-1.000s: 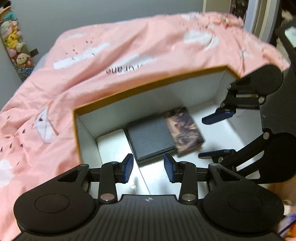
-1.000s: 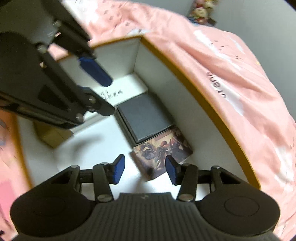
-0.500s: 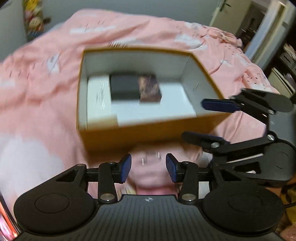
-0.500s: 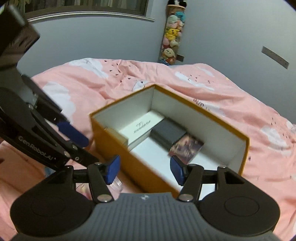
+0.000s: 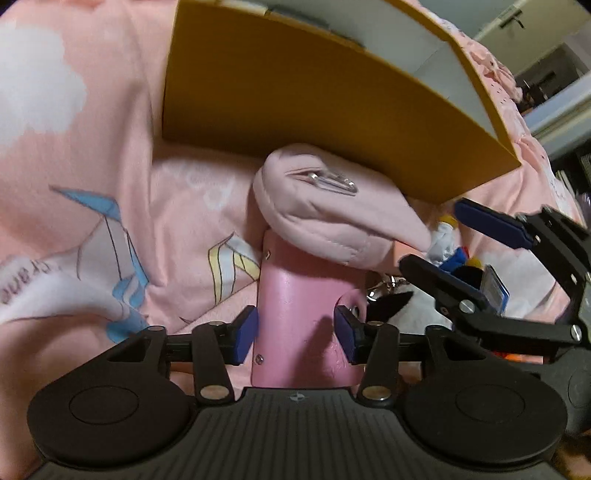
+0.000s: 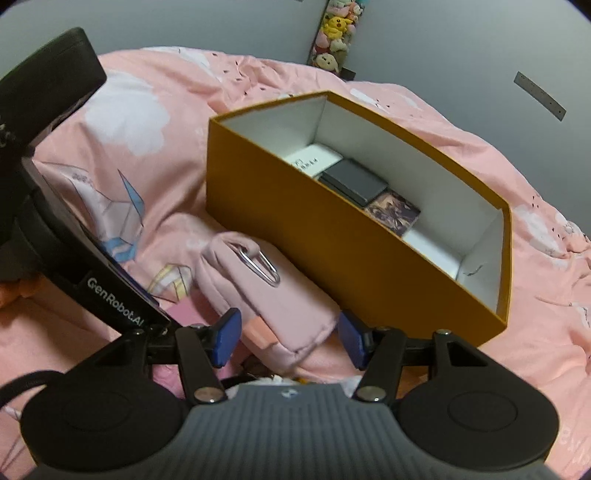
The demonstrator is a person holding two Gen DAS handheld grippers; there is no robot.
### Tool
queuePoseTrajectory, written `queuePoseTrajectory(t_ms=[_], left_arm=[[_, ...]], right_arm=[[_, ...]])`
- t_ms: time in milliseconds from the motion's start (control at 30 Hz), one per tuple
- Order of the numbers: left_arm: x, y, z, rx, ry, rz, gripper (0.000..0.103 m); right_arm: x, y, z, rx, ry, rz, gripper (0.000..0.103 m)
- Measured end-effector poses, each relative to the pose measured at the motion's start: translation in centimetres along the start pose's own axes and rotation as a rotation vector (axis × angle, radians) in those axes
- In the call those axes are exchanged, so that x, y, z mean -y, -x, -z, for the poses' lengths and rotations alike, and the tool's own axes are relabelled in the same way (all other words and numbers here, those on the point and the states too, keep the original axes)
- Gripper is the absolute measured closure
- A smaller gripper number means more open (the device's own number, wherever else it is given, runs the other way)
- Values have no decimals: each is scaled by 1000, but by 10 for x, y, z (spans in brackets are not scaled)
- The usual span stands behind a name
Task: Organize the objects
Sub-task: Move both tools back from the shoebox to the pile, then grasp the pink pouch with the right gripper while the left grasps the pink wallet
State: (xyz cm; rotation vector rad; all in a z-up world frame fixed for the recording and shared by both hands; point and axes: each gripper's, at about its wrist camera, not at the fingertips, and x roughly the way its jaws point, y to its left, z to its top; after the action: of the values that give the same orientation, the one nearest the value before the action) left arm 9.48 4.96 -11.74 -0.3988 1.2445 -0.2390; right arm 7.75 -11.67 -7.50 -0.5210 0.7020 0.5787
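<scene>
An orange box [image 6: 332, 236] with white inside stands on the pink bed; its near wall fills the top of the left wrist view [image 5: 314, 99]. Inside lie a white box [image 6: 314, 160], a dark grey case [image 6: 354, 181] and a picture card box [image 6: 393, 214]. A padded pink pouch [image 6: 266, 295] with a metal clip [image 6: 260, 264] lies against the box; it also shows in the left wrist view [image 5: 332, 210]. My left gripper [image 5: 295, 334] is open, its jaws either side of a pink cylinder [image 5: 295, 317]. My right gripper [image 6: 288, 338] is open, straddling the pouch's near end.
Small toys and a keyring [image 5: 454, 258] lie to the right of the pink cylinder, beneath the right gripper [image 5: 480, 251]. A pink bedsheet [image 6: 129, 177] with crane prints covers the bed. Plush toys [image 6: 334, 33] hang on the grey wall behind.
Both grippers have pulled back out of the box and dropped low in front of it. The left now straddles the pink cylinder, the right the pouch.
</scene>
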Motion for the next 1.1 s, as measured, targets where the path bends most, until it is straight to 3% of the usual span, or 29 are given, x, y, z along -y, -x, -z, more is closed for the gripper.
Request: queuePoseTrajectory(t_ms=[267, 367, 467, 500, 633, 933, 1033, 1100], left_arm=[[-11, -21, -12, -32, 89, 58, 32], [-14, -22, -15, -25, 115, 82, 40], [-9, -15, -14, 2, 94, 54, 49], [-8, -12, -13, 12, 91, 46, 58], [-1, 3, -9, 57, 56, 27, 68], [1, 29, 3, 94, 23, 54, 79], [0, 36, 8, 96, 22, 50, 80], [0, 35, 7, 97, 22, 49, 80]], right_arm=[[-1, -5, 6, -22, 22, -1, 42], [-1, -6, 6, -24, 27, 2, 42], [-2, -7, 6, -25, 37, 11, 42], [-3, -7, 7, -28, 42, 16, 42], [-7, -8, 7, -28, 71, 39, 42], [-30, -15, 0, -12, 314, 100, 45], [-35, -18, -3, -14, 375, 79, 50], [-36, -21, -4, -24, 384, 60, 63]])
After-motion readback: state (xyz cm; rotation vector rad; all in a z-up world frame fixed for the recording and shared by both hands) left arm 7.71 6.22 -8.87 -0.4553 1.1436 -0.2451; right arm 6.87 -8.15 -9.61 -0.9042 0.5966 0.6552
